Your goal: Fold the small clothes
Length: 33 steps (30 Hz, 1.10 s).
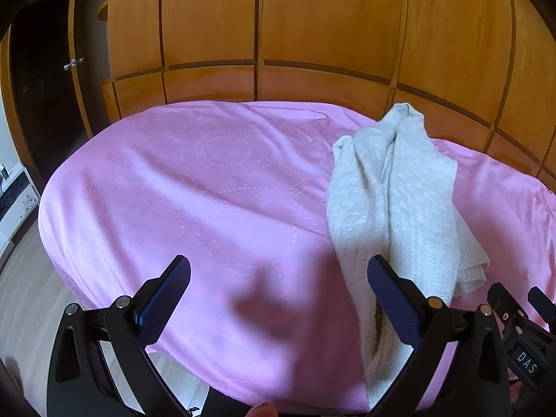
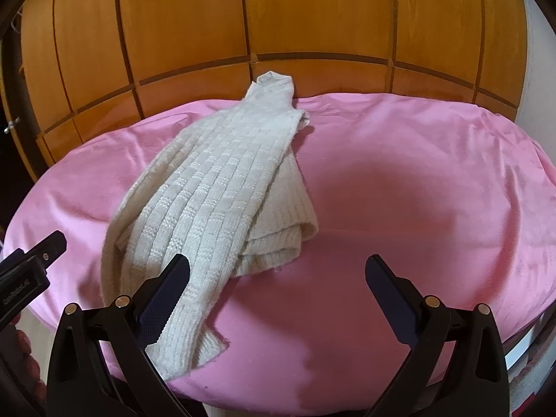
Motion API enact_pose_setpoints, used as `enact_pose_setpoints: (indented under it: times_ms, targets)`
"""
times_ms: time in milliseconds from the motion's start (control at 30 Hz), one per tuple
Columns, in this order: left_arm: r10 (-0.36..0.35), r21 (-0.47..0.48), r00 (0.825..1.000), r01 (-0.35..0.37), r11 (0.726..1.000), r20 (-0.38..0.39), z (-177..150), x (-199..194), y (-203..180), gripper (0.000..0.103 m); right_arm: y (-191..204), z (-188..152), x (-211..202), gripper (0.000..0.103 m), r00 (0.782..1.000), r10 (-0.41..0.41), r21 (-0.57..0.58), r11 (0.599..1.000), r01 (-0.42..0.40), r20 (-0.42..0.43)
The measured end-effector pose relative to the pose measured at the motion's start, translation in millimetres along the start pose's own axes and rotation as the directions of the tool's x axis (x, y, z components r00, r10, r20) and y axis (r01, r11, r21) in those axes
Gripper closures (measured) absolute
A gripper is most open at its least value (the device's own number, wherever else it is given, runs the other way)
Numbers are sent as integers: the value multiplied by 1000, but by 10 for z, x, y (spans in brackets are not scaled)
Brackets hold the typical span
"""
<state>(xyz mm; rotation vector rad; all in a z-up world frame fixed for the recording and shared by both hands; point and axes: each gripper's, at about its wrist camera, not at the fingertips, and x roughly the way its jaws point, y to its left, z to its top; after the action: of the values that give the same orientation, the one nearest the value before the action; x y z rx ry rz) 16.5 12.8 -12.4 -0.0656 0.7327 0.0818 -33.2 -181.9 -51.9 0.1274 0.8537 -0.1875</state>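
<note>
The left gripper (image 1: 278, 278) has its two fingers (image 1: 170, 288) spread wide apart, with nothing between them, pointing forward and slightly down. The right gripper (image 2: 278, 278) is in the same pose, its fingers (image 2: 389, 288) equally wide and holding nothing. The two are close side by side at about the same height: the right one's black body shows at the right edge of the left wrist view, and a fingertip of the person's hand (image 1: 262, 409) shows at the bottom edge there.

wardrobe (image 1: 312, 27): orange wood panels | floor (image 1: 24, 295): pale laminate
</note>
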Motion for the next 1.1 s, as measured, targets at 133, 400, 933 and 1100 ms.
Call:
enact_pose_setpoints:
  times_ms: [133,400,933,1100]
  targets:
    - [7,0,1000,-7,1000,-1,7,15,-8,2,-10,-7,1,3,1000,11,1,1000,-11,-5]
    - [1,0,1000,-1,1000,-10,3,39,-12,2,4,-14,14,3,999,33,-1,999,-33,-13]
    - [-2,6,1000,2,1000,-30,7,107,-33,2,-2,-15,21,6,997,78,1,997,-78,-15]
    - [-4,9,999,4,1000,-40,-8,137,-40,2,1,-29,53,18,996,87,2,996,-87,-27]
